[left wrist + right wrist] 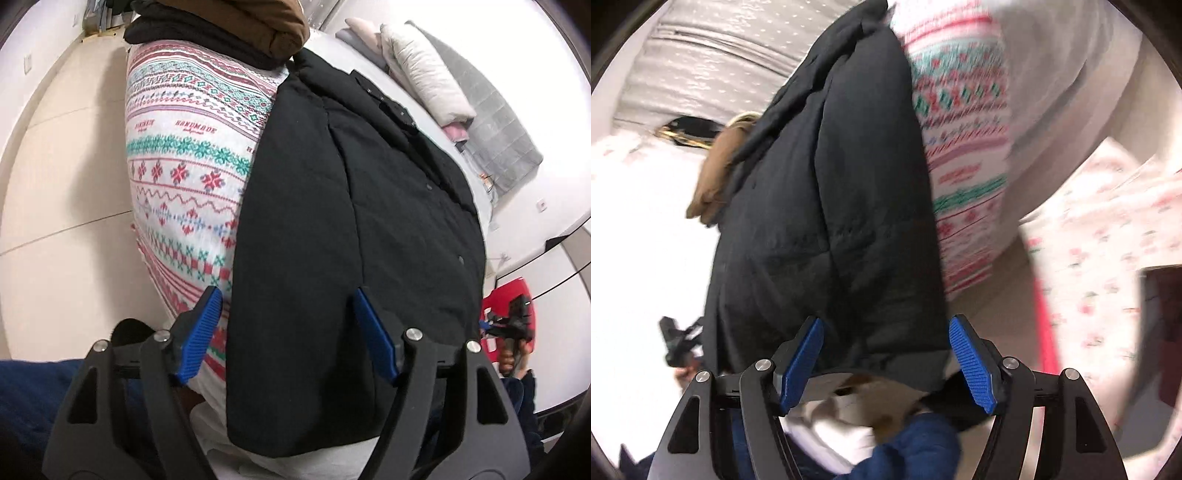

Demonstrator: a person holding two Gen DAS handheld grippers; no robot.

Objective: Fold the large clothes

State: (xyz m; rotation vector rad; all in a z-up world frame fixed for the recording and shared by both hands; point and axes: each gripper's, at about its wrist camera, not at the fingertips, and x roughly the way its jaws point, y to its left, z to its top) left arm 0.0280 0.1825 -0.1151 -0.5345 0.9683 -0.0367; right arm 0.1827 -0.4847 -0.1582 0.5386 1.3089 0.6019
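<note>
Left wrist, left tongs [286, 306] wide (empty), above black coat [351, 221]

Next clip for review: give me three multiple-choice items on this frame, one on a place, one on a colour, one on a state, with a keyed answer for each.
1. What lies directly under the black padded coat?
A. patterned bedding
B. bare floor
C. a table

2. What colour are the left gripper pads?
A. red
B. blue
C. green

3. How is the right gripper?
A. shut on the coat
B. holding a pillow
C. open

Key: 1 A, the patterned bedding shows beside the coat; 2 B, both ribbed pads are blue; 3 C, its pads stand apart without pressing the coat.
</note>
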